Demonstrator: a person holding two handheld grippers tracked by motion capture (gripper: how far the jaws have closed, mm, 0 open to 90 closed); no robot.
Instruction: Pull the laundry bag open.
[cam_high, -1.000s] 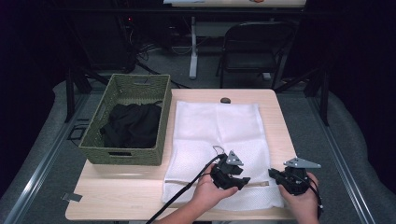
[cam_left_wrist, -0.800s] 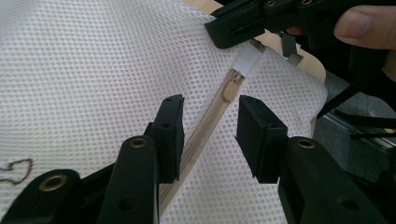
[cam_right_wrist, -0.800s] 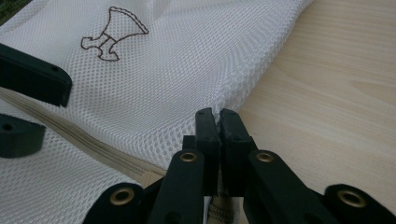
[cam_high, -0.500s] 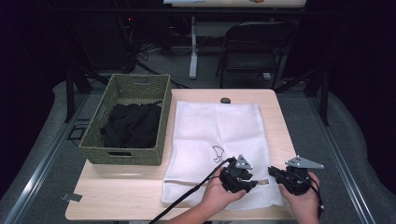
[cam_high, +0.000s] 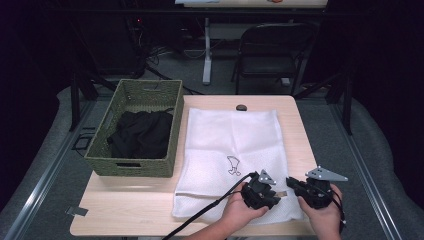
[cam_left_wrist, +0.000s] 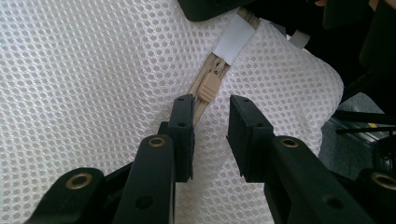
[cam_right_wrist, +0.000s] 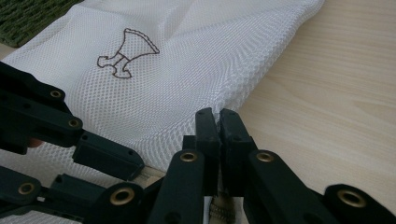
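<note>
A light wooden table (cam_high: 150, 210) stands on grey carpet (cam_high: 370, 150) in a dark room. Behind it sit a black folding chair (cam_high: 272, 50) and what looks like a white desk leg (cam_high: 206, 55).

You have a white mesh bag (cam_high: 232, 145), its weave a fine honeycomb of holes, with a small dark outline emblem (cam_high: 233, 165) at about six o'clock of its middle. Its zipper pull (cam_left_wrist: 208, 87) and tape are beige, with a white fabric tab (cam_left_wrist: 234, 40) at one o'clock from the pull. Both grippers are black with brass-coloured rivets. The basket (cam_high: 172, 127) at nine o'clock is olive-green woven, holding black cloth (cam_high: 140, 134). The table (cam_high: 125, 210) is pale wood grain.
</note>
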